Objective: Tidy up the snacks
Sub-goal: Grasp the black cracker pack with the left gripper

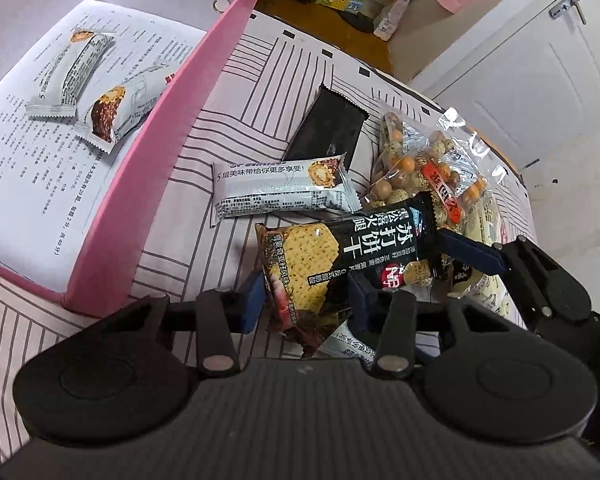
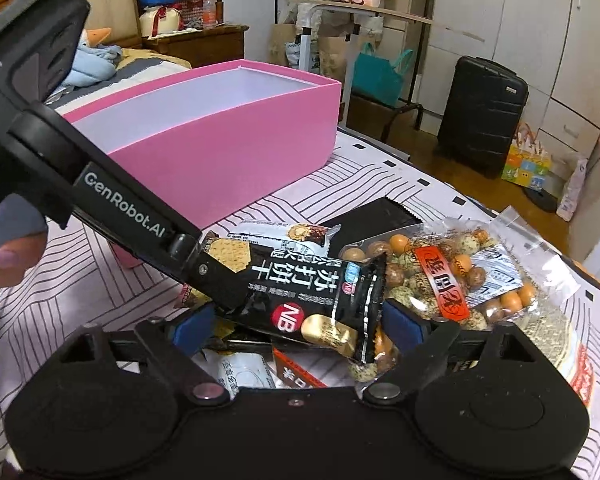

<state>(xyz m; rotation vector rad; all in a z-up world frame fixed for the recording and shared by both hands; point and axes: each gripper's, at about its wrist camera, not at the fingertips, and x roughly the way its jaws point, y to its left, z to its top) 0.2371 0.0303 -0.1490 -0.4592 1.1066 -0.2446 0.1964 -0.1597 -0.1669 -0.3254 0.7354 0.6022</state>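
The cracker packet, amid the snack pile beside the pink box on the striped bedcover, was clamped between the blue pads of the left gripper; the right gripper was spread wide around its far end, pads not seen to press

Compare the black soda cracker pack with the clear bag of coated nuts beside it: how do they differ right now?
The cracker pack is opaque black with a printed cracker; the nut bag is transparent, its round nuts visible. The cracker pack sits between the left tongs, tilted off the cloth; the nut bag lies on the pile, ungripped. The cracker pack is narrower, the nut bag wider. Both lie outside the pink box.
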